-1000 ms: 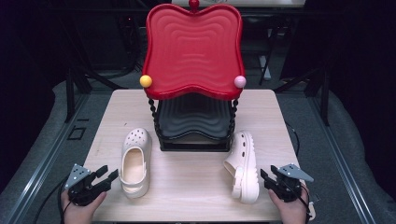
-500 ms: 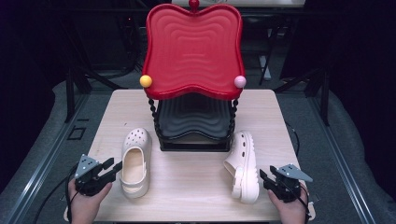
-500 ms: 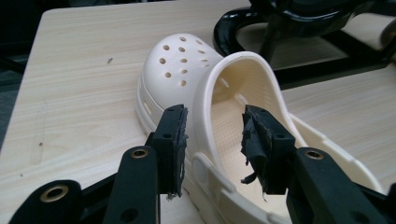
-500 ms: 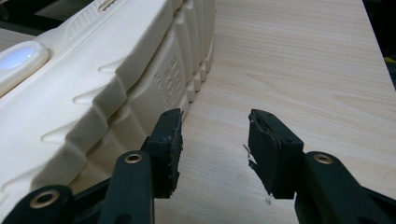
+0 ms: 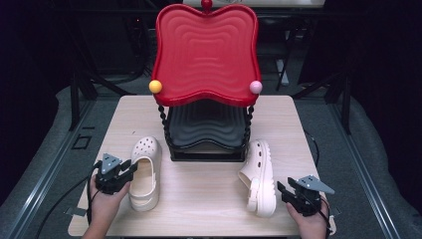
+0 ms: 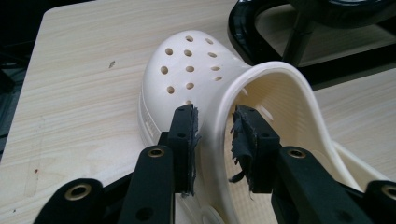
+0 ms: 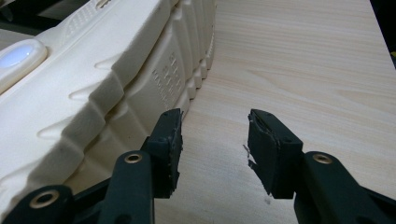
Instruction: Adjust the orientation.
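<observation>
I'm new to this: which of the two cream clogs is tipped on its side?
The right clog, by the right gripper, shows its ridged sole; the left clog sits upright.

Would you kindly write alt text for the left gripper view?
The left tool straddles the side wall of a cream perforated foam clog on a pale wooden table, its jaws having just been closing. A black rack base stands behind.
</observation>
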Demonstrator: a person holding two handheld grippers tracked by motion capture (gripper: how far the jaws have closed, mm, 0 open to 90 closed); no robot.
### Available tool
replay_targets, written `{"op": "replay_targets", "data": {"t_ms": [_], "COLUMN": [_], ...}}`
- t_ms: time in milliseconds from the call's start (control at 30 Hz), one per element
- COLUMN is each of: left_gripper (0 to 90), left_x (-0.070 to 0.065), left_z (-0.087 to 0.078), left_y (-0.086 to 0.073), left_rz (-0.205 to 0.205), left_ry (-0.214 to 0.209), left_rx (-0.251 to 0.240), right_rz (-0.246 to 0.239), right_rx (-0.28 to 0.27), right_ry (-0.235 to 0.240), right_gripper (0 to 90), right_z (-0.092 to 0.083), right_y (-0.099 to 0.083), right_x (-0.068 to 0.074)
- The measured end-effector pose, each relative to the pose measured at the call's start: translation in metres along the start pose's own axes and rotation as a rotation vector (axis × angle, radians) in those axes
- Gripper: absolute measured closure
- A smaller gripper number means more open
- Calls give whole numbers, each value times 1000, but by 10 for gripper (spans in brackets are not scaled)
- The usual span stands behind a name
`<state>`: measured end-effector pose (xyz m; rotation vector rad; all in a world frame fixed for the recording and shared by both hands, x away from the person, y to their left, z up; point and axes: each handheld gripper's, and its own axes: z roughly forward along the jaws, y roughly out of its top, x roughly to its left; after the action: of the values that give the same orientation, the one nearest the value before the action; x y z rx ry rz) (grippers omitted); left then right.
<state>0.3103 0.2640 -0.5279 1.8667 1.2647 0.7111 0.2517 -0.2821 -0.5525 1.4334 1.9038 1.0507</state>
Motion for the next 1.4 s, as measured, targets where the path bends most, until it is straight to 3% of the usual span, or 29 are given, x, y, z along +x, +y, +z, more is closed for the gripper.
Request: {"op": "replay_targets", "data": {"t_ms": [233, 367, 533, 667, 800, 1000, 1133, 1400], "left_gripper": [725, 768, 804, 811, 816, 823, 826, 826], "left_x": [0, -1, -1, -6, -9, -13, -17, -38], "left_z": [5, 3, -2, -9, -15, -27, -32, -43], "left_y": [-1, -3, -4, -4, -6, -9, -10, -12], "left_rz": [-3, 25, 11, 45, 51, 75, 65, 91], "left_ry": [21, 45, 31, 28, 15, 7, -16, -67], "left_rx": [-8, -23, -26, 2, 16, 11, -5, -16], "right_rz": [7, 7, 11, 23, 28, 31, 35, 38], "right_rx": [2, 7, 8, 4, 4, 4, 4, 3], "right_ry": [1, 0, 3, 2, 3, 4, 3, 1], "right_gripper": [552, 552, 553, 553, 552, 553, 553, 552], "right_z": [1, 2, 3, 2, 2, 2, 2, 1], "right_y": [-1, -1, -2, -2, -2, -2, -2, -3], "right_x": [0, 0, -2, -3, -4, -4, -5, -6]}}
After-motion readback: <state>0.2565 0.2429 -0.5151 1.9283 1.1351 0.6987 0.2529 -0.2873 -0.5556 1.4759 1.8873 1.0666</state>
